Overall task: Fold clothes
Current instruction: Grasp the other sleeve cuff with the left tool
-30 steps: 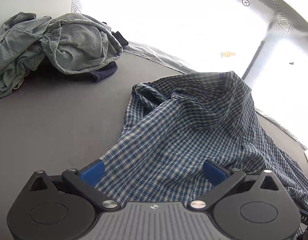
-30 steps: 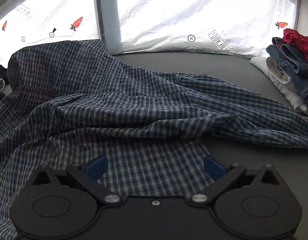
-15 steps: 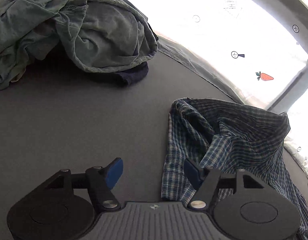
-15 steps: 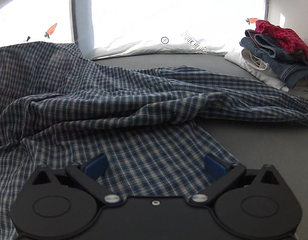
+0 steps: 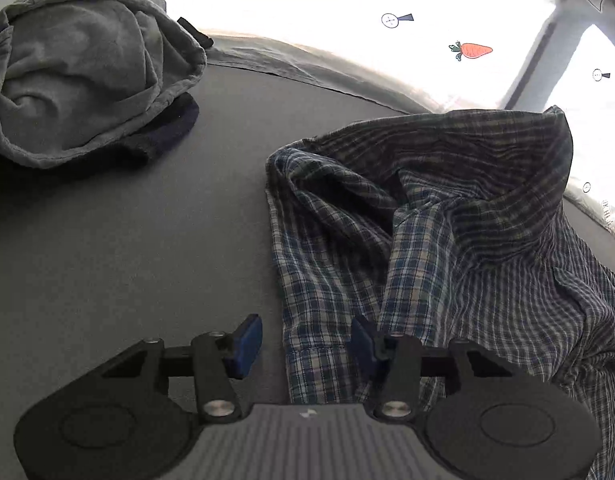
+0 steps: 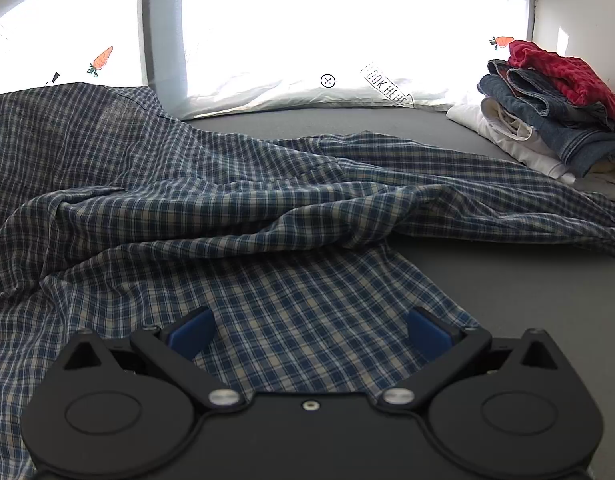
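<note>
Plaid shirt found spread, crumpled and unfolded, on grey table. Taken as landmark throughout.

Left gripper: seen at shirt's left edge, jaws partly apart, narrower than the right's. Left pad over bare table just beside the hem; right pad over the cloth. Shirt edge lying between the pads, not pinched. Contact between pads and cloth not determinable.

Right gripper: seen over a flat flap of the shirt, jaws wide apart, nothing held. Plaid cloth visible between both blue pads. Height above the cloth not determinable.

Shirt condition: collar end raised and bunched at the far side in the left wrist view; long ridged folds running across the body in the right wrist view; one strip of fabric trailing to the right toward the stack.

Grey garment heap: noted far left of shirt, well apart from it, heaped loosely. Dark garment showing beneath its near edge.

Folded stack: noted at far right of shirt, near the trailing strip. Red item on top, denim below, white at the bottom.

White sheet printed with carrots and small marks: hung behind the shirt along the table's far edge, brightly backlit. Same sheet recorded in left wrist view.
</note>
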A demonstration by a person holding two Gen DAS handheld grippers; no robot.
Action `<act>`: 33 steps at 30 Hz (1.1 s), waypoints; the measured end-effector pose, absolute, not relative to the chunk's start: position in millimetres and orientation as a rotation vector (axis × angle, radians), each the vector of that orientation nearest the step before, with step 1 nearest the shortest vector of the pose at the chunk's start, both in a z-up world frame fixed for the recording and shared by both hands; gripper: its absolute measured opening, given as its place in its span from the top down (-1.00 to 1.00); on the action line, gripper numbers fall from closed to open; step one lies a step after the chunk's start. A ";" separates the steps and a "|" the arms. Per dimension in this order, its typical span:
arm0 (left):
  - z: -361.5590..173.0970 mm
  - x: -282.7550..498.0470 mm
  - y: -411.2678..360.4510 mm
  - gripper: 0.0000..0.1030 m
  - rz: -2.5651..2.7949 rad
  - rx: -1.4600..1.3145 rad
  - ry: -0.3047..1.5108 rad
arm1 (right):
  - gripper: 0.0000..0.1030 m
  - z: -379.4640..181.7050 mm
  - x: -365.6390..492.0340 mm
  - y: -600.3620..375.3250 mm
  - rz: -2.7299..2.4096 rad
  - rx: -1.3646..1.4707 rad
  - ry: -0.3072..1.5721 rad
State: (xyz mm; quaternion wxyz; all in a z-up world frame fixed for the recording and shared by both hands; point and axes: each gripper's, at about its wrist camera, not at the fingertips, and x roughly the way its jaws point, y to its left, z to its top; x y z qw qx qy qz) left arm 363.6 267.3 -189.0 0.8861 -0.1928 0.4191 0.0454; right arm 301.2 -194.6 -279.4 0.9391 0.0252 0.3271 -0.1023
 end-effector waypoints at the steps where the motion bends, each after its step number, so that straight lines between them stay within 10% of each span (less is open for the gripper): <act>1: -189.6 362.7 269.0 0.94 0.092 -0.407 0.870 | -1.00 -279.5 301.2 -194.6 -0.209 0.051 0.668; 30: -86.4 210.3 379.7 1.00 0.580 -0.523 0.564 | -1.00 -279.5 301.7 -195.7 -0.206 0.060 0.667; 33: -106.9 205.3 386.3 0.67 0.635 -0.545 0.631 | -1.00 -279.5 301.8 -195.9 -0.206 0.061 0.667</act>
